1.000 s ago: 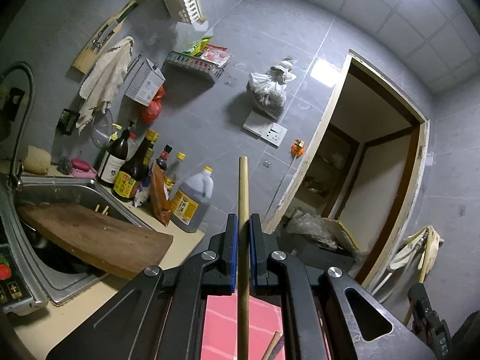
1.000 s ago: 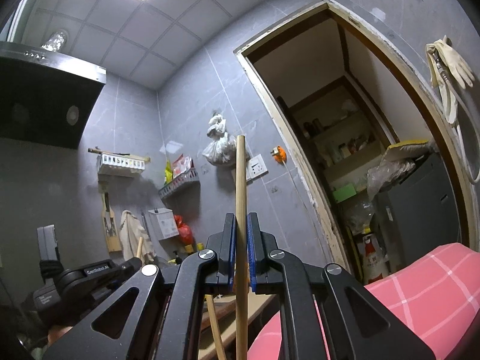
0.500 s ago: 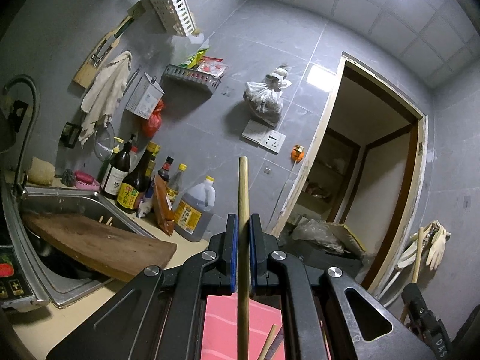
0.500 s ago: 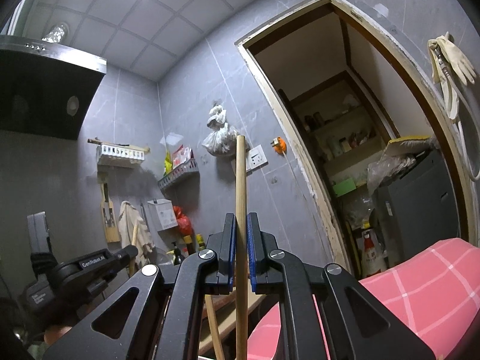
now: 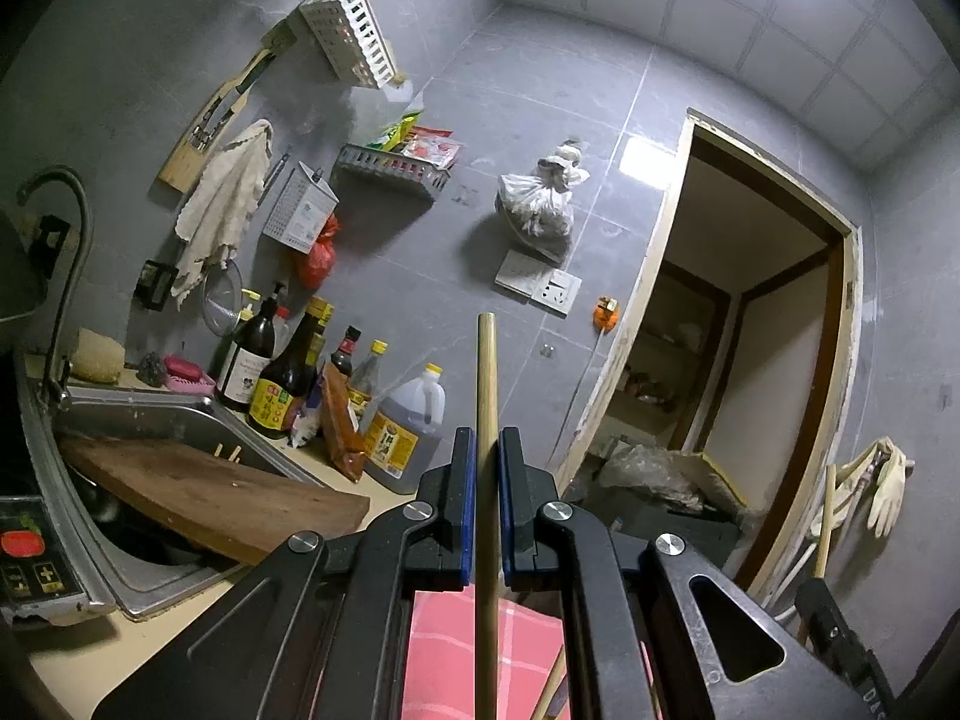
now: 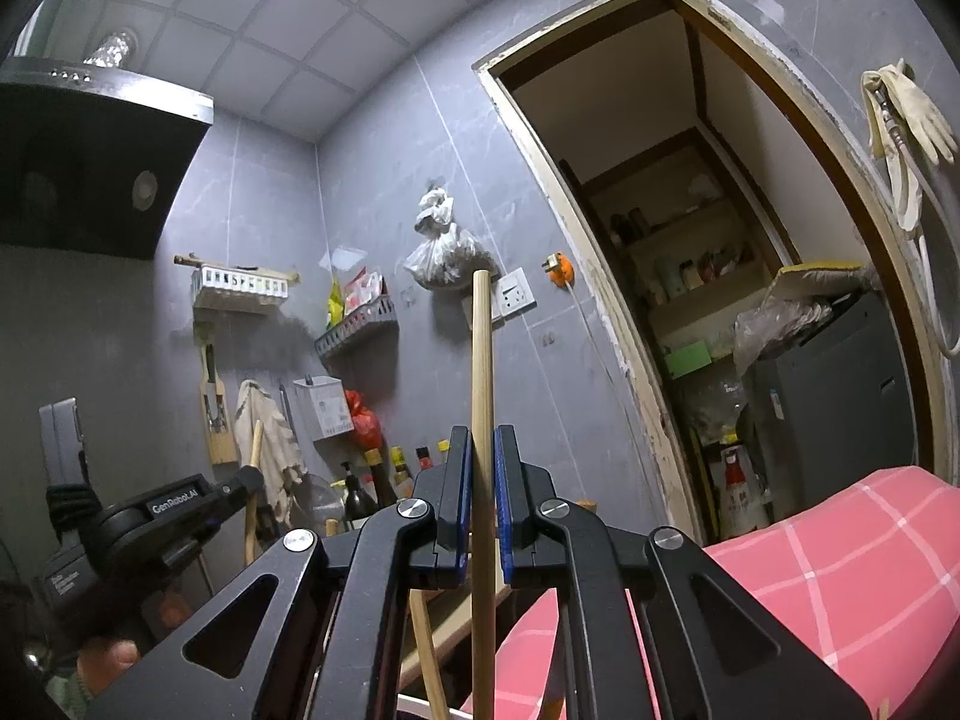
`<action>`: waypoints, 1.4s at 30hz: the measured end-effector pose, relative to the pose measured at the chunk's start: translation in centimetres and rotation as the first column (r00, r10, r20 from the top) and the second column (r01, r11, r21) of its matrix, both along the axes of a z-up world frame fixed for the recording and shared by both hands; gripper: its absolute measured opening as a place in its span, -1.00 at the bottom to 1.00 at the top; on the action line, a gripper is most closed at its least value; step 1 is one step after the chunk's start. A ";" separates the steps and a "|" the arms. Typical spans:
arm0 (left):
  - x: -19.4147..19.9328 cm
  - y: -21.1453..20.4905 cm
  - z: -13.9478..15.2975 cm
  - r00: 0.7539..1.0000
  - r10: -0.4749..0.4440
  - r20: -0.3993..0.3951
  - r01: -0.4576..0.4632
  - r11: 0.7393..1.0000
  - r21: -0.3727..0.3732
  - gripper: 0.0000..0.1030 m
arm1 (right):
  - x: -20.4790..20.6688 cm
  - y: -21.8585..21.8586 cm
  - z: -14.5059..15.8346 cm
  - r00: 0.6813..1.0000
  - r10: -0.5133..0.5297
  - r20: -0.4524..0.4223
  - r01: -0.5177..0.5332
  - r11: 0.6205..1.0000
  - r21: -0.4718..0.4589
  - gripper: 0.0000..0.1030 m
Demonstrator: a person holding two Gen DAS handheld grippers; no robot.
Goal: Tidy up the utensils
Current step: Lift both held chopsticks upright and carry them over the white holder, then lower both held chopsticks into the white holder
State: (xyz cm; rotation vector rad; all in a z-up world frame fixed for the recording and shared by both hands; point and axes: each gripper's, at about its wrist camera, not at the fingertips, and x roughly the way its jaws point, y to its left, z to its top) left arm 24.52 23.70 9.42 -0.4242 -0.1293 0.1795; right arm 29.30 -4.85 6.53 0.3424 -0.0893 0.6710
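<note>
In the left wrist view my left gripper (image 5: 486, 439) is shut on a long wooden chopstick (image 5: 486, 372) that points up at the tiled wall. My right gripper (image 6: 482, 435) is shut on a second wooden chopstick (image 6: 482, 354), also upright. The left gripper (image 6: 252, 480) shows at the lower left of the right wrist view, its chopstick (image 6: 256, 444) sticking up. The right gripper (image 5: 819, 597) sits at the lower right of the left wrist view. A white slotted utensil rack (image 5: 349, 43) (image 6: 239, 291) hangs high on the wall.
A steel sink (image 5: 150, 414) with a wooden cutting board (image 5: 210, 492) across it lies to the left, bottles (image 5: 288, 378) beside it. A pink checked cloth (image 6: 810, 570) lies below the grippers. A range hood (image 6: 90, 156) hangs left; an open doorway (image 6: 690, 276) is right.
The left wrist view has turned slightly, so the wall rack and doorway have shifted in it. Both grippers stay shut on their chopsticks, and the right wrist view has barely changed.
</note>
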 end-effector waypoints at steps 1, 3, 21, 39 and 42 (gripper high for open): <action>0.0 -0.2 -0.2 1.000 -0.002 -0.004 0.002 1.000 0.002 -0.90 | 0.0 0.0 -0.1 1.000 0.001 -0.003 -0.001 1.000 -0.004 -0.89; -0.2 -0.6 -0.5 1.000 -0.008 -0.016 0.008 1.000 0.011 -0.90 | -0.1 0.1 -0.1 1.000 0.000 -0.011 0.000 1.000 -0.022 -0.89; -1.2 -5.3 -4.4 0.973 -0.141 -0.183 0.167 0.976 0.137 -0.89 | -2.2 -0.1 -0.3 0.991 -0.023 -0.130 -0.001 0.983 -0.186 -0.88; -1.9 -5.7 -4.8 0.958 -0.169 -0.230 0.200 0.973 0.116 -0.89 | -1.8 0.3 -0.7 0.986 0.043 -0.161 -0.068 0.986 -0.153 -0.89; -2.1 -5.8 -4.7 0.957 -0.174 -0.231 0.204 0.973 0.112 -0.89 | -1.6 0.5 -1.1 0.983 0.035 -0.181 -0.068 0.982 -0.179 -0.89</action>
